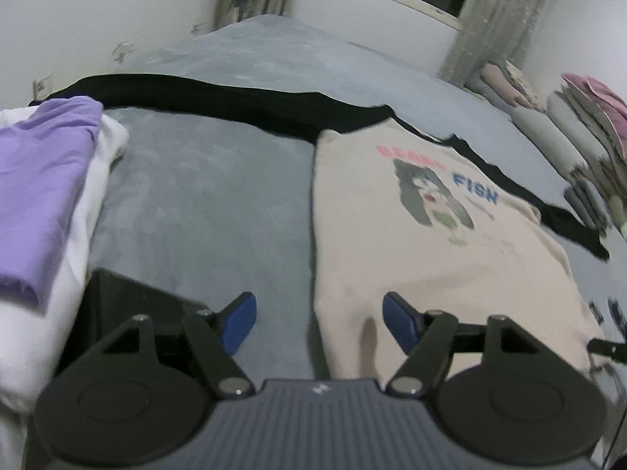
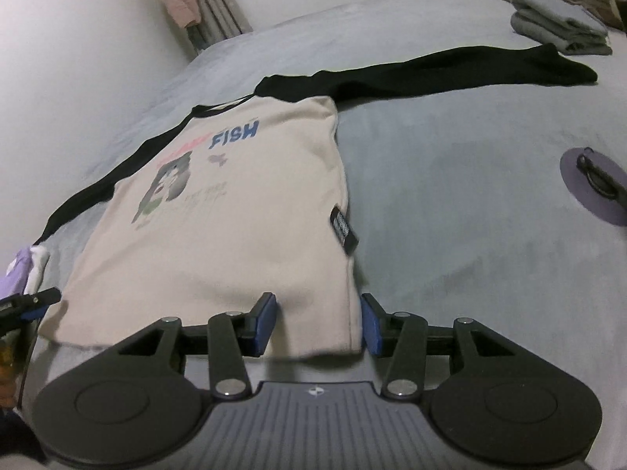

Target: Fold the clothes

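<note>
Both the left gripper [image 1: 319, 323] and right gripper [image 2: 317, 323] stand released over the beige, black-sleeved cotton sweatshirt's [image 2: 243, 215] hem at lower centre; pinching one layer risks a skewed fold.

Both wrist cameras look forward and downward along their fingers, close above the bed [image 1: 203, 203]. The 2 views share the cream shirt [image 1: 411, 274]: left camera over its left hem corner, right camera over its right.

A cream shirt [image 2: 243, 211] with black sleeves [image 2: 450, 74] and "FISH" print lies flat, sleeves outstretched.
</note>
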Demonstrator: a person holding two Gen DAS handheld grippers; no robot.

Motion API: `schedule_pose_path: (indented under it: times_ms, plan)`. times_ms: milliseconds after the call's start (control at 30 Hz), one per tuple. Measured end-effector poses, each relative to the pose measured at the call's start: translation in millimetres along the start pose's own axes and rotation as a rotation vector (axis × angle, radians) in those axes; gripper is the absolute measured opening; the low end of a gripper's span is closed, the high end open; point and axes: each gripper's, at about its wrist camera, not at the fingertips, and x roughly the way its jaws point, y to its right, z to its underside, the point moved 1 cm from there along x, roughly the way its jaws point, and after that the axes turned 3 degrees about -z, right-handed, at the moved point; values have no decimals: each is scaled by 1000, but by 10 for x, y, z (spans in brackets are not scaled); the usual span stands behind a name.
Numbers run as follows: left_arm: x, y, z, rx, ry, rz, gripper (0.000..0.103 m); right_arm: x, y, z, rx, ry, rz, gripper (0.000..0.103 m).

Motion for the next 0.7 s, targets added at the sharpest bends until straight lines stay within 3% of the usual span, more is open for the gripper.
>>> schedule_pose_path:
  times_ms: [33,67,100,267,467,700]
  plan:
    - [24,56,31,36,-5,-16,37,-5,-14,29,-10,2,9,30]
    - [38,95,50,51,-18,2,10,5,-39,35,-26,1,36,23]
    - [51,132,68,62,-31,23,7,5,-54,38,-34,0,40,16]
    - [-97,140,-8,60,-33,66,5,-95,-106,34,-52,8,25,13]
    - [-427,14,-201,8,-10,143,5,-495,-143,-45,-19,50,-107,12]
    - [-608,-7,-256,51,2,111,5,-633,-161,49,30,50,-210,11]
